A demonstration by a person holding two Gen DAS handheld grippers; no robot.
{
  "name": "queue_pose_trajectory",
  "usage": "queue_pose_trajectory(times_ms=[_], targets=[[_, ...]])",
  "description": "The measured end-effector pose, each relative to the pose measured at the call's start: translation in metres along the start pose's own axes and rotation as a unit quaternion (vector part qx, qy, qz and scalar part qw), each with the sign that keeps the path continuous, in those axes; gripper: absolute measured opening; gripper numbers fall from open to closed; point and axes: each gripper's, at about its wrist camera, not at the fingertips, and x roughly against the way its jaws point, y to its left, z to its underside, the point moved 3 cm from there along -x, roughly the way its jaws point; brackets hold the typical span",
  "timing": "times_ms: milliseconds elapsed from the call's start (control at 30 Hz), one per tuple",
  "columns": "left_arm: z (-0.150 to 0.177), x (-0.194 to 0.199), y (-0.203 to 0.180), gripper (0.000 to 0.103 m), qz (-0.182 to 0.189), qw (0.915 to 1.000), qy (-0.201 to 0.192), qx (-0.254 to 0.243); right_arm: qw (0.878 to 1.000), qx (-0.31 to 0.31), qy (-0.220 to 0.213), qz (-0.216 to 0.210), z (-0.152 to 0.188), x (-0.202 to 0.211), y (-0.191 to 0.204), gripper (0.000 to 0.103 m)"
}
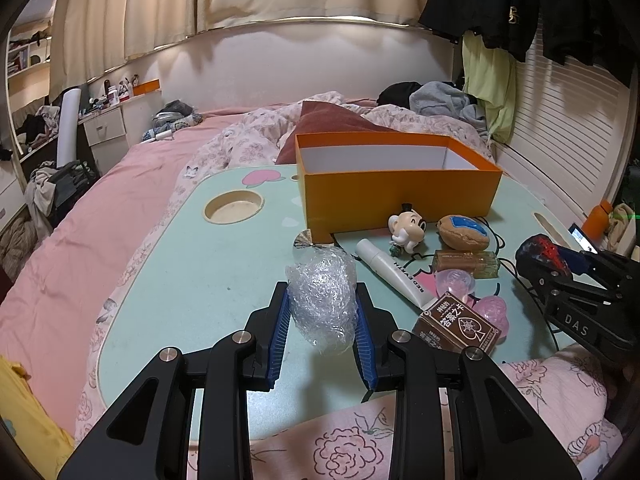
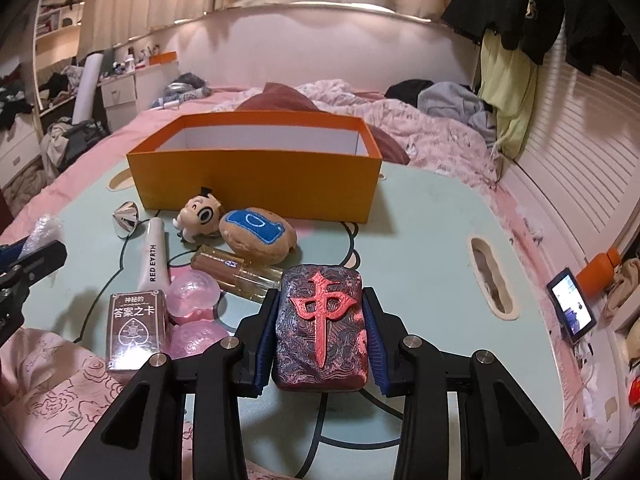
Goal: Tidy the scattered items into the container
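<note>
Two grippers loaded: left gripper (image 1: 322, 322) clamps a wad of bubble wrap (image 1: 323, 300), right gripper (image 2: 320, 334) pinches a mahjong-tile block (image 2: 321, 326) with a red character on top, pads against both long sides. Orange box (image 2: 256, 178) sits open-topped at the far side of the counter (image 1: 192, 280); its inside bottom is hidden from both views. Clutter between grippers and box: cartoon figurine (image 2: 197, 216) and brown plush with blue patch (image 2: 258, 232) right against the box's near wall, silver cone (image 2: 127, 216) at its left corner, white tube (image 2: 154, 256), amber bottle (image 2: 236, 274), two pink shells (image 2: 194, 298), card deck (image 2: 136, 328) near the front edge. That pile sits left of the block, so the right gripper's straight line to the box's right half looks open. Left half of counter is bare apart from a round cup recess (image 1: 234, 206); slot recess (image 2: 490, 276) on the right. Bed (image 1: 100, 208) borders the counter's left and far sides.
</note>
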Motion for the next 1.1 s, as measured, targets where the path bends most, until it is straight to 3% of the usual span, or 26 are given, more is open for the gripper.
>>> queue_pose_trajectory(times_ms=[233, 467, 600, 767, 900, 1000, 1100], targets=[[-0.011, 0.005, -0.007, 0.032, 0.015, 0.9997, -0.005, -0.018, 1.000, 0.014, -0.015, 0.000, -0.006, 0.005, 0.004, 0.038], [-0.058, 0.007, -0.008, 0.032, 0.095, 0.9954, -0.007, 0.013, 0.999, -0.004, -0.029, -0.038, -0.038, 0.014, 0.002, 0.038], [-0.100, -0.008, -0.017, 0.032, 0.093, 0.9956, -0.016, 0.000, 0.998, -0.011, -0.048, -0.046, -0.085, 0.008, -0.005, 0.038], [-0.140, -0.067, -0.023, 0.032, 0.105, 0.9940, 0.016, 0.026, 0.998, -0.030, -0.050, -0.031, -0.129, -0.027, -0.017, 0.038], [-0.140, -0.105, -0.027, 0.032, 0.083, 0.9958, 0.028, 0.027, 0.999, -0.026, -0.032, -0.021, -0.139, -0.061, -0.013, 0.038], [-0.135, -0.116, -0.027, 0.032, 0.093, 0.9941, 0.038, 0.040, 0.999, -0.024, -0.020, -0.010, -0.132, -0.080, -0.009, 0.038], [-0.131, -0.122, -0.031, 0.032, 0.081, 0.9955, 0.042, 0.024, 1.000, -0.020, -0.010, -0.002, -0.127, -0.094, -0.006, 0.038]])
